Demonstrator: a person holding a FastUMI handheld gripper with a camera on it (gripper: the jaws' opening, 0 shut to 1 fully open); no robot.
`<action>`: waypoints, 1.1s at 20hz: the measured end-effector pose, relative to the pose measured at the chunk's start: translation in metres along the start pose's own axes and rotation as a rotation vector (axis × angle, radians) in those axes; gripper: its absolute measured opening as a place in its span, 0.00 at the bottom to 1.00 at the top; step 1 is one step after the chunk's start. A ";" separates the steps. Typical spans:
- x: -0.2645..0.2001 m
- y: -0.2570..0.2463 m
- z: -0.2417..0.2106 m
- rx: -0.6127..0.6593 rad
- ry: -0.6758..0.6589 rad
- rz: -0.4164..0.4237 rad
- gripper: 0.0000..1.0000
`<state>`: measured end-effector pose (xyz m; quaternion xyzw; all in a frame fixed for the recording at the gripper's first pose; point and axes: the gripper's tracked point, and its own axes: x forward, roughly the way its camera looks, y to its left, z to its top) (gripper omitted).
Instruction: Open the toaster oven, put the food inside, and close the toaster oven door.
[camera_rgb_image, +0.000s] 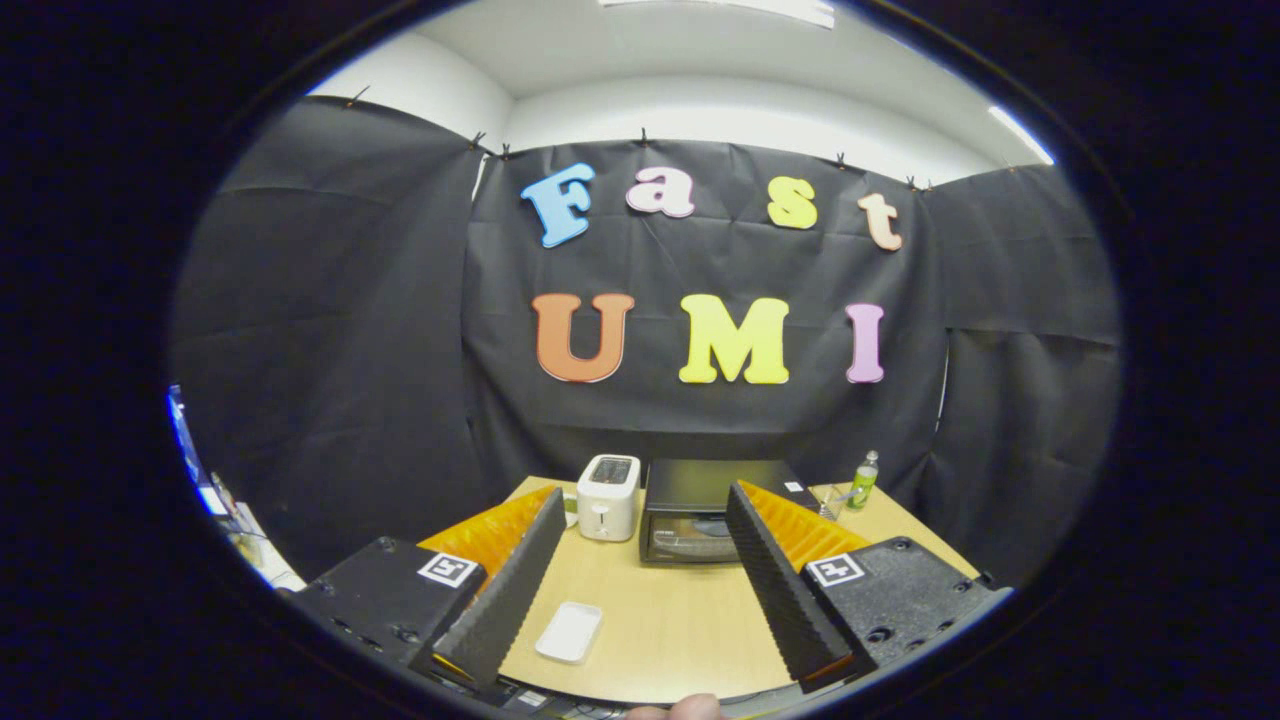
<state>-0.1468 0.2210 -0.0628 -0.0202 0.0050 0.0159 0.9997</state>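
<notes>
One wooden table (660, 620); tool (650, 580) open.

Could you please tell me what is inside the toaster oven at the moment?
The toaster oven sits closed beyond the open claw, beside the white toaster. Through its dark glass door only a pale curved shape shows, perhaps a rack or a reflection; whether any food is inside cannot be told.

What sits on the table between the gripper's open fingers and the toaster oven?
Bare tabletop; the gripper is open, the toaster oven beyond, in the gripper view.
</notes>
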 end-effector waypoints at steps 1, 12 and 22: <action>-0.001 0.004 -0.001 0.004 -0.010 -0.006 1.00; 0.026 0.062 -0.052 -0.061 0.009 -0.008 1.00; 0.023 0.067 -0.051 -0.015 0.022 -0.058 1.00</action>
